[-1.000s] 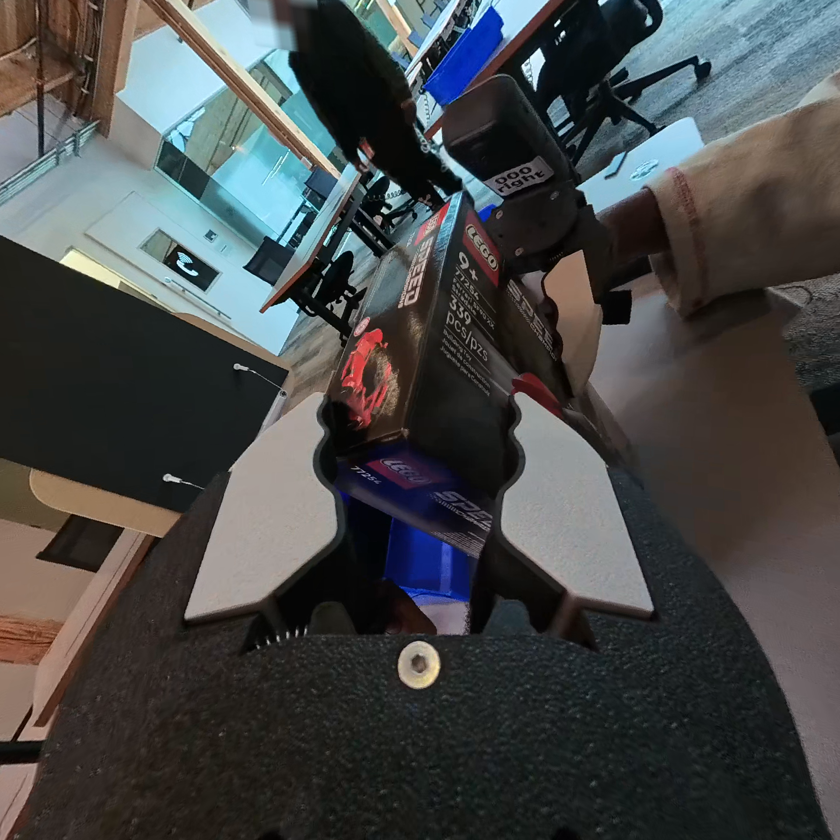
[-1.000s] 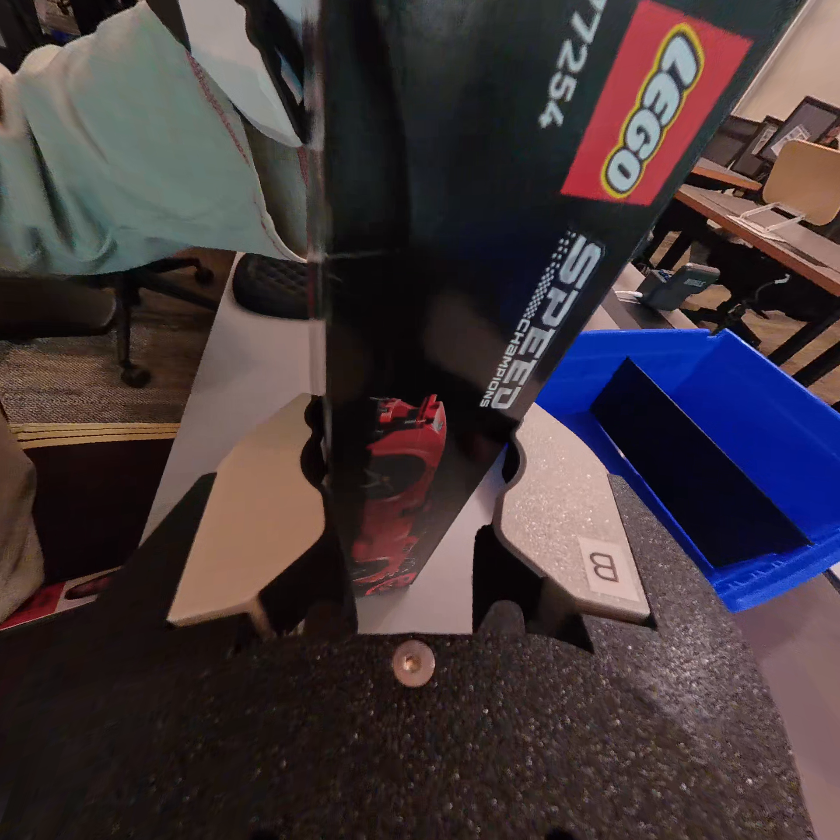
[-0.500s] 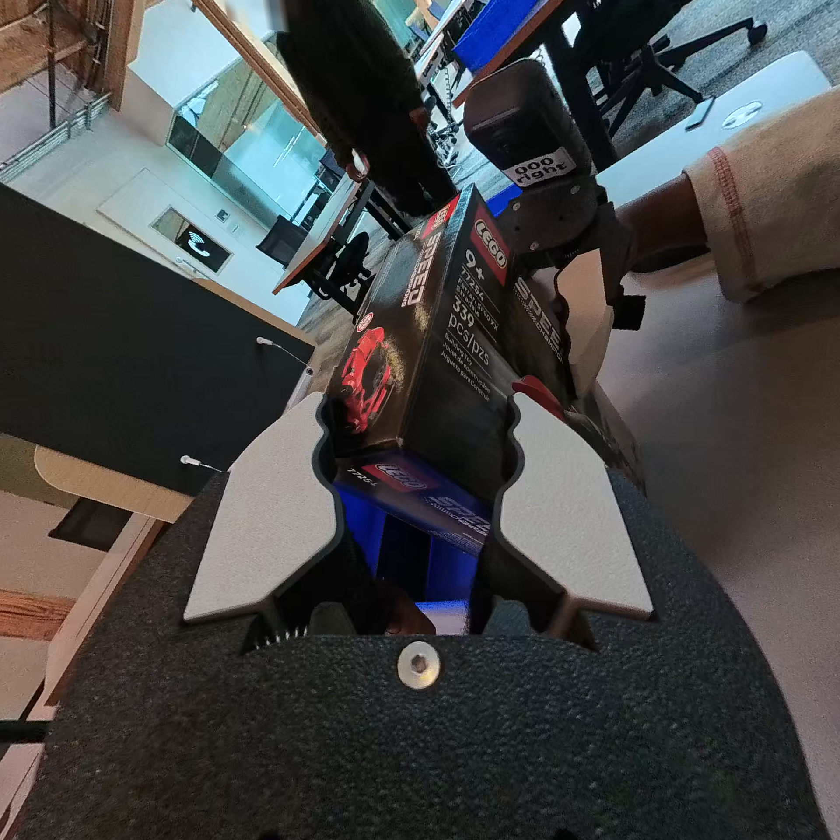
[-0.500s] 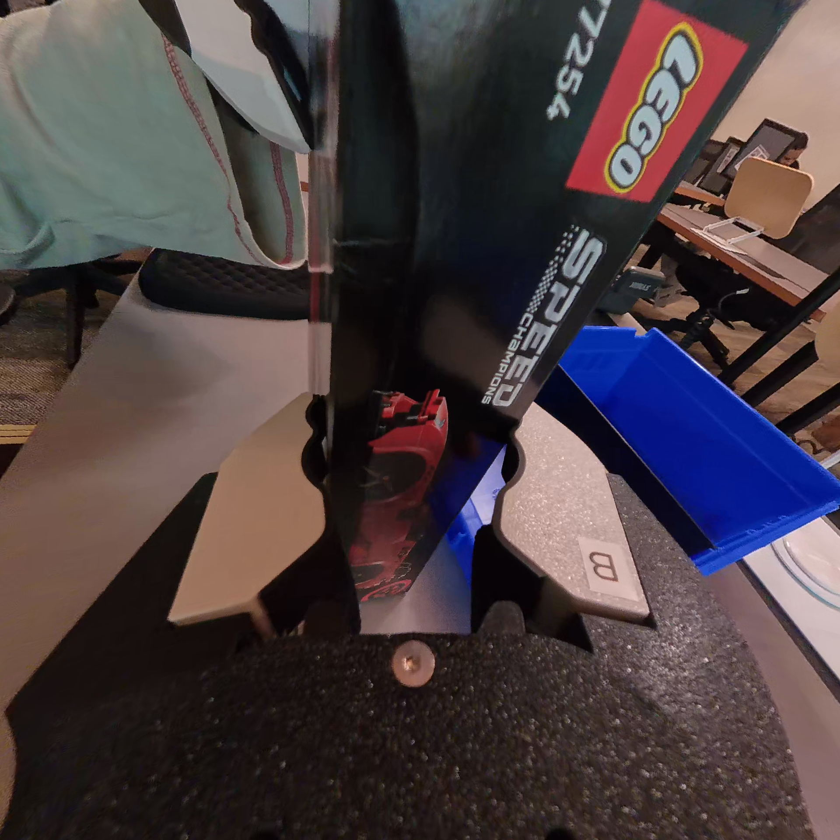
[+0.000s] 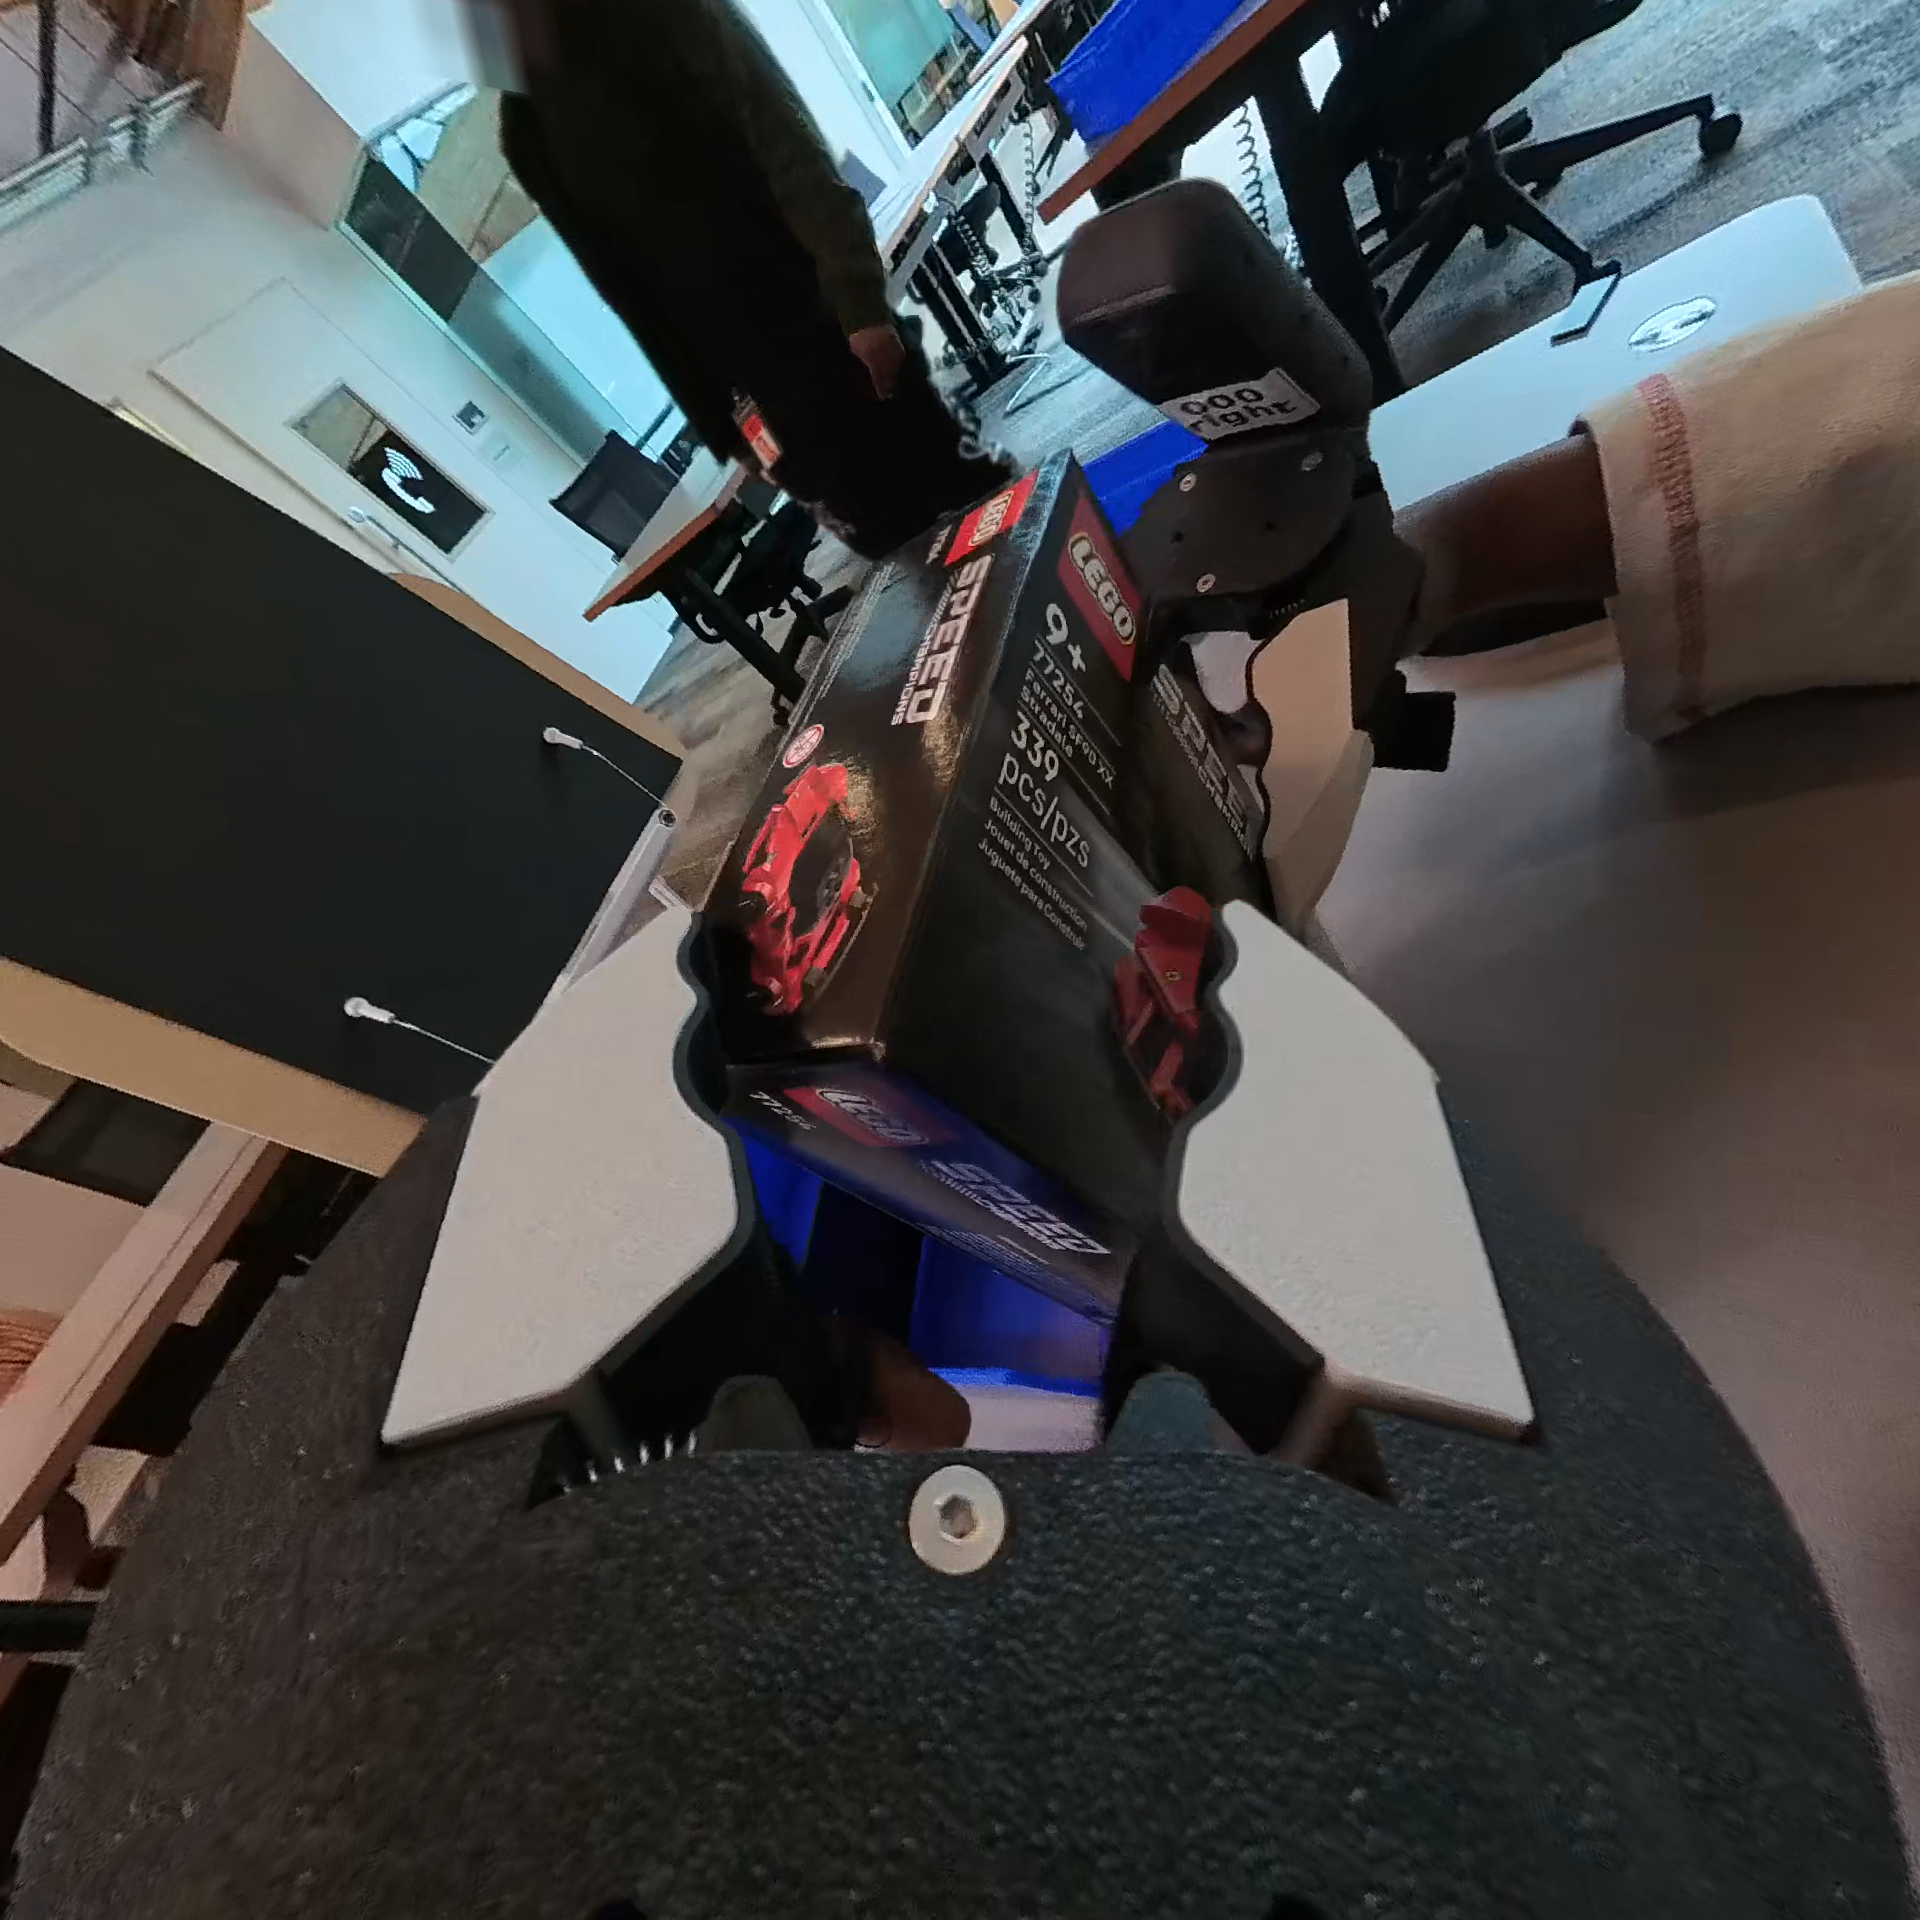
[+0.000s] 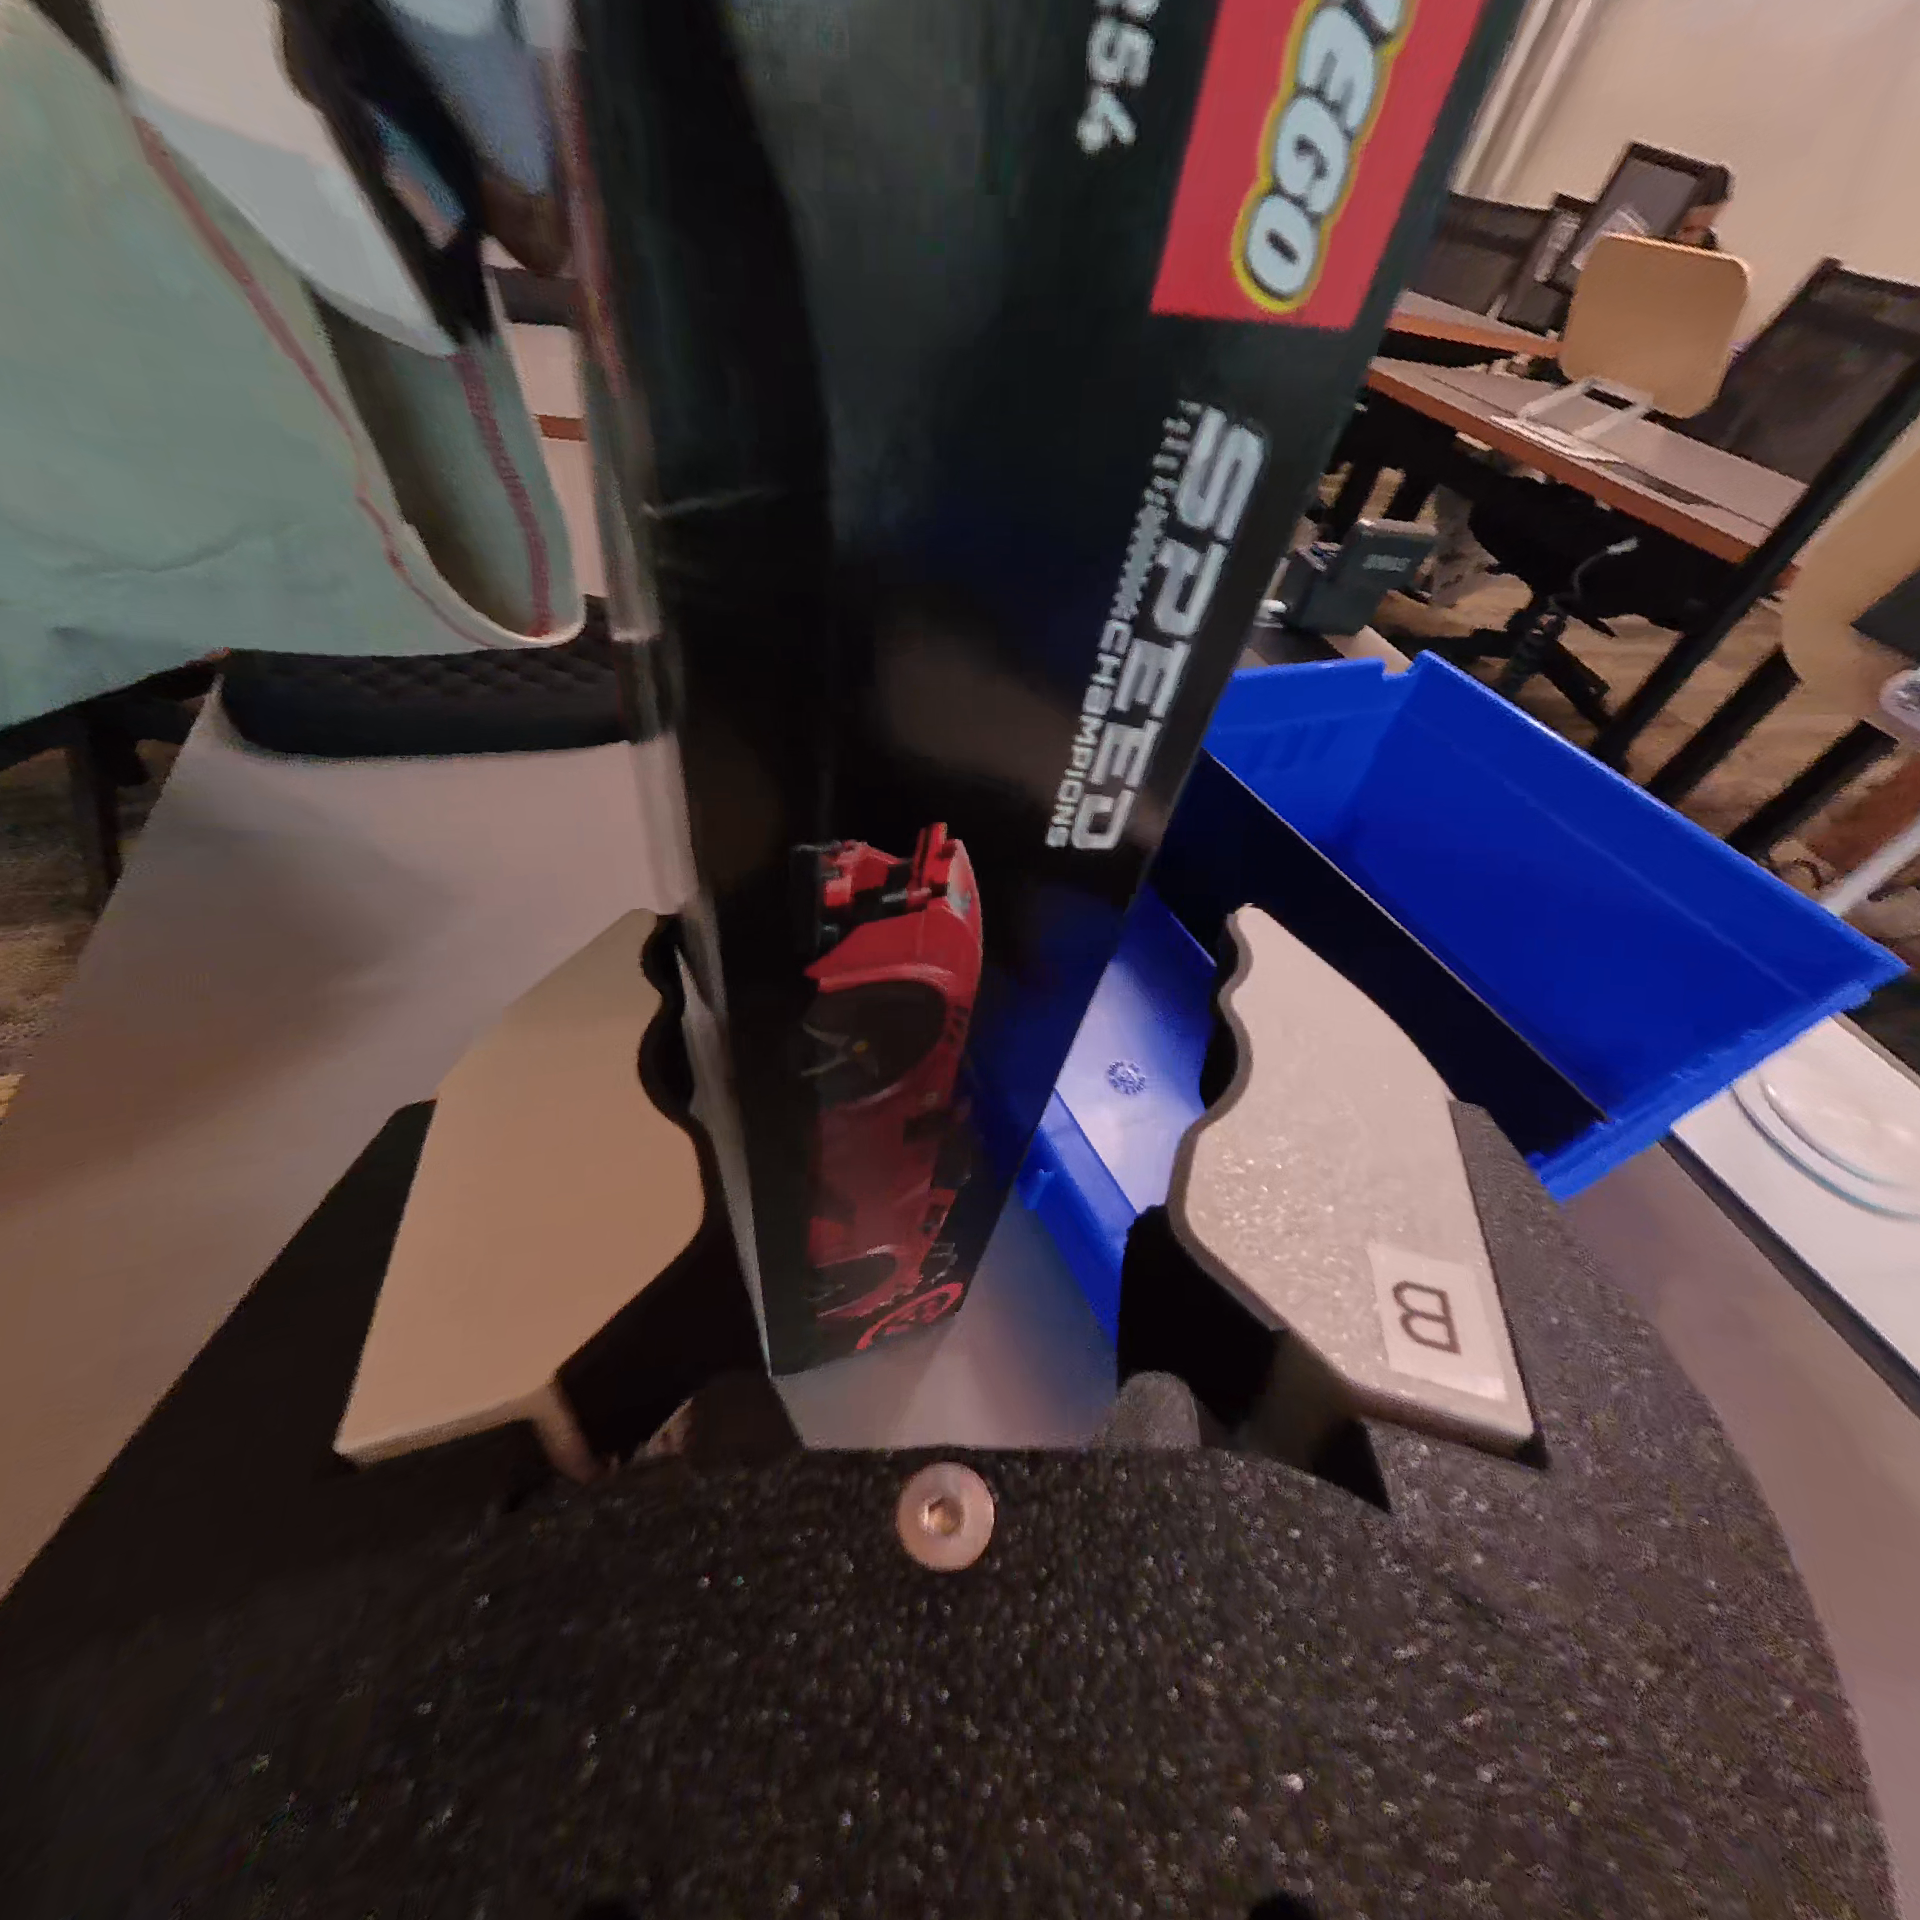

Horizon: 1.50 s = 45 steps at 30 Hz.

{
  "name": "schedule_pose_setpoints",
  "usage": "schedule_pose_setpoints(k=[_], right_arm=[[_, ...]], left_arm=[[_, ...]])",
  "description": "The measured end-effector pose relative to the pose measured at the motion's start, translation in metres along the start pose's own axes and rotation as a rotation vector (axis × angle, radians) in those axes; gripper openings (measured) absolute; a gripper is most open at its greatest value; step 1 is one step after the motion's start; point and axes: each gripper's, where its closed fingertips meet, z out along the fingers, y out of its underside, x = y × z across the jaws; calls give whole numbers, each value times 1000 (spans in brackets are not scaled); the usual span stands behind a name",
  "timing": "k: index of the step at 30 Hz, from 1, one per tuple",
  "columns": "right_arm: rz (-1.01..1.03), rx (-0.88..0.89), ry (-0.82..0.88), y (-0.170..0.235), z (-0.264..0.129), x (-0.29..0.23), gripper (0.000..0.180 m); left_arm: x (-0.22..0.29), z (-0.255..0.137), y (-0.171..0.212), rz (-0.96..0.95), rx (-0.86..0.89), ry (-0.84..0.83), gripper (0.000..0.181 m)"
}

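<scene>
A long black toy box point(image 5: 935, 779) with a red car picture hangs tilted over the grey table. My left gripper point(image 5: 956, 925) is shut on its near end, both fingers against its sides. My right gripper point(image 6: 940, 925) is around the other end point(image 6: 935, 416). Its left finger touches the box, and a gap shows between the box and its right finger point(image 6: 1340, 1143). The right gripper's housing point(image 5: 1247, 499) and a cream sleeve point(image 5: 1766, 540) show beyond the box. An open blue bin point(image 6: 1558, 883) sits just under and beside the box, and it also shows in the left wrist view point(image 5: 997, 1340).
The grey table point(image 5: 1662, 1039) stretches right. A silver laptop point(image 5: 1662, 312) lies at its far end. A person in dark clothes point(image 5: 707, 208) stands behind. A black panel point(image 5: 260, 727) is at the left. A glass dish point(image 6: 1829, 1132) sits past the bin. Desks and chairs stand beyond.
My right gripper's fingers have spread and a gap has opened beside the box. The blue bin has come closer under the box. My left gripper still grips the box.
</scene>
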Motion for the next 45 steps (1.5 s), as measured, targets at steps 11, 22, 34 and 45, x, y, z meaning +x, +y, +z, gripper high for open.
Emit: schedule_pose_setpoints(k=[11, 22, 34, 45], right_arm=[[111, 34, 116, -11, -23, -4, 105], [302, 103, 683, -6, -93, -51, 114], [245, -21, 1023, 10, -132, -151, 148], [263, -7, 1100, 12, -169, -221, 148]], left_arm=[[-15, -44, -15, -233, 178, -176, 114], [51, -118, 68, -593, -104, -685, 136], [148, -174, 48, -595, -236, -975, 146], [205, -205, 20, -659, -250, -1018, 146]])
